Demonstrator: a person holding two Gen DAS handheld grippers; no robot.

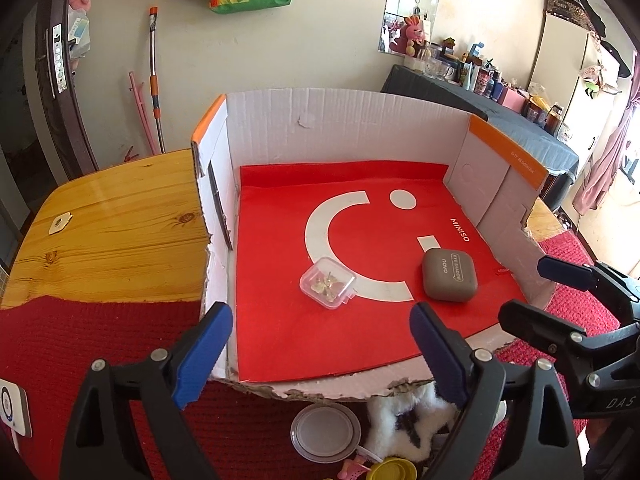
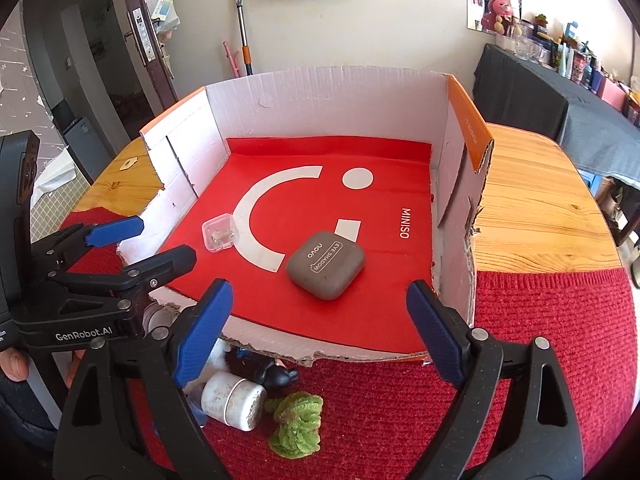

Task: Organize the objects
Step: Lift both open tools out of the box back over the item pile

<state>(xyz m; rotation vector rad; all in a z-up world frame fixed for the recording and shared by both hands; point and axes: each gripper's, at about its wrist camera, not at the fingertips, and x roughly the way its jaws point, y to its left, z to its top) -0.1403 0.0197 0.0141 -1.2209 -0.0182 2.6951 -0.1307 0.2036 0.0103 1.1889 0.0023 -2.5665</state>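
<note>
A small clear plastic box (image 1: 327, 288) of pins and a smooth, rigid gray eyeshadow case (image 2: 326, 265), both likely light and best pinched across their sides, are sitting inside the cardboard tray (image 1: 344, 120) as the left gripper (image 1: 322, 350) and right gripper (image 2: 320, 330) are hovering released at its near edge

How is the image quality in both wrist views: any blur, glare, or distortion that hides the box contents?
Left wrist view: sharp, strong fisheye bending of the cardboard box walls, dark corner vignette, overexposed window at the right edge. Right wrist view: equally sharp; the grey case lettering is readable, the clear plastic box shows mild glare, and soft shadows fall beneath both.
</note>
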